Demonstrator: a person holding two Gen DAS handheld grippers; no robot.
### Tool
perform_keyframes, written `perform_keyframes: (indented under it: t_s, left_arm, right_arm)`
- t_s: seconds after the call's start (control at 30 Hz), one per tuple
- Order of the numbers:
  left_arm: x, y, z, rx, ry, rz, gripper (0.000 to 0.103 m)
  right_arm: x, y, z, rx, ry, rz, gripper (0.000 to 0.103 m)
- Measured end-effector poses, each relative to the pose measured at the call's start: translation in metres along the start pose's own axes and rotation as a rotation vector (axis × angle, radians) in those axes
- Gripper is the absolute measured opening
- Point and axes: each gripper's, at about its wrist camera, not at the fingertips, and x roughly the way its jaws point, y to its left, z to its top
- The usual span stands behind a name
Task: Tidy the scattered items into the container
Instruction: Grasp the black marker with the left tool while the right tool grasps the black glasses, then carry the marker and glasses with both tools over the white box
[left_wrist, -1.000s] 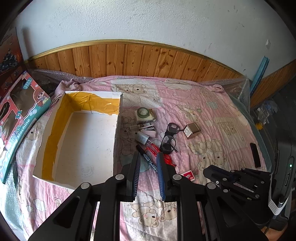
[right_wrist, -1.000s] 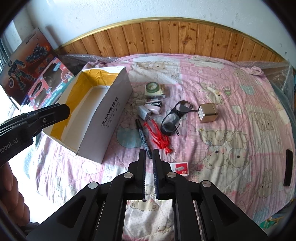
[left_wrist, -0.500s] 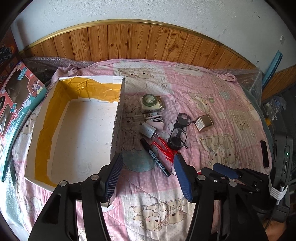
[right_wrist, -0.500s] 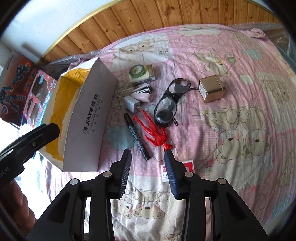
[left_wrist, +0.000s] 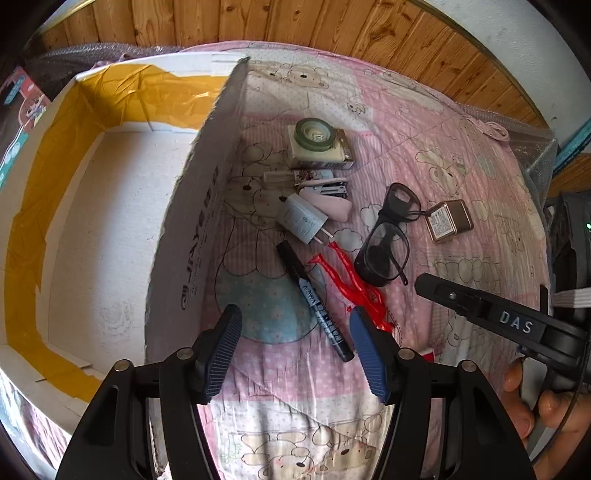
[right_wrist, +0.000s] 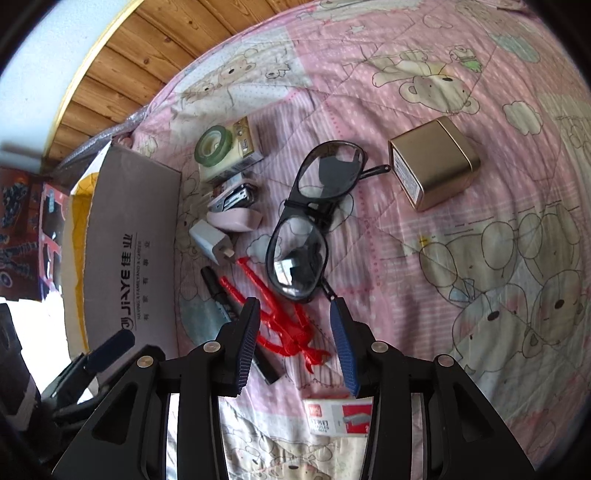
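The left claw (left_wrist: 295, 345) was held with its blue-padded fingers spread wide and nothing between them, low over the pink bear-print quilt (left_wrist: 461, 122) of the bed. The black marker pen (left_wrist: 314, 301) was seen lying between and just ahead of its fingertips. The open white cardboard box lined with yellow tape (left_wrist: 92, 206) stood at the left, its floor bare.

The right claw (right_wrist: 295, 332) was likewise spread apart and unloaded, poised above the red plastic clip-like piece (right_wrist: 280, 321), which lay beside the marker. Just beyond were the black-framed glasses (right_wrist: 306, 236). A white charger plug (right_wrist: 212, 240), a pink stapler (right_wrist: 236, 214) and a green tape roll on a small cream box (right_wrist: 218, 147) were gathered near the container's wall. A gold-coloured square tin (right_wrist: 436, 162) lay apart at the right, and a red-and-white staple packet (right_wrist: 338, 417) lay under the right claw.
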Motion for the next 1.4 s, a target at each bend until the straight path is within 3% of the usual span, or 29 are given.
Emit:
perform_keyframes:
  t_s: [0.23, 0.33, 0.43, 0.47, 0.5, 0.53, 0.7, 0.83, 1.0, 1.1, 1.13, 1.17, 1.23, 1.4]
  left_arm:
    - [0.01, -0.02, 0.012, 0.055, -0.062, 0.117, 0.071]
    - [-0.004, -0.036, 0.009, 0.14, -0.123, 0.143, 0.071]
    - [0.007, -0.036, 0.01, 0.117, -0.066, 0.101, 0.071]
    - [0.013, -0.034, 0.01, 0.101, -0.05, 0.095, 0.071]
    - [0.02, -0.032, 0.009, 0.084, -0.031, 0.091, 0.071]
    - [0.027, -0.029, 0.008, 0.062, -0.013, 0.083, 0.071]
    - [0.063, -0.013, -0.011, -0.07, 0.074, 0.033, 0.071]
    - [0.086, -0.005, -0.02, -0.146, 0.118, 0.033, 0.071]
    - [0.097, -0.016, -0.019, -0.109, 0.084, 0.146, 0.07]
    - [0.099, -0.029, -0.019, -0.032, 0.047, 0.198, 0.06]
    - [0.098, -0.034, -0.02, 0.007, 0.035, 0.196, 0.048]
    - [0.096, -0.039, -0.021, 0.031, 0.032, 0.184, 0.028]
    - [0.092, -0.037, -0.024, 0.014, 0.057, 0.155, 0.017]
    - [0.077, -0.017, -0.026, -0.076, 0.085, 0.071, 0.014]
  right_arm:
    - [0.036, -0.01, 0.041, 0.051, 0.039, -0.001, 0.046]
    - [0.057, -0.01, 0.048, 0.044, 0.089, 0.022, 0.047]
    - [0.064, -0.002, 0.054, 0.002, 0.065, 0.04, 0.061]
    - [0.064, 0.002, 0.055, -0.031, 0.055, 0.026, 0.061]
    - [0.065, 0.005, 0.056, -0.065, 0.046, 0.012, 0.058]
    - [0.064, 0.005, 0.055, -0.09, 0.037, 0.001, 0.046]
    - [0.05, -0.013, 0.049, -0.098, 0.005, 0.016, 0.033]
    - [0.037, -0.031, 0.042, -0.078, 0.002, 0.026, 0.032]
    - [0.035, -0.044, 0.033, -0.053, 0.011, 0.058, 0.032]
    - [0.036, -0.046, 0.031, -0.042, 0.012, 0.075, 0.032]
    - [0.035, -0.045, 0.03, -0.039, 0.012, 0.08, 0.032]
    - [0.034, -0.045, 0.029, -0.04, 0.01, 0.083, 0.032]
    - [0.031, -0.044, 0.027, -0.045, 0.002, 0.089, 0.032]
    - [0.02, -0.036, 0.019, -0.061, -0.017, 0.085, 0.032]
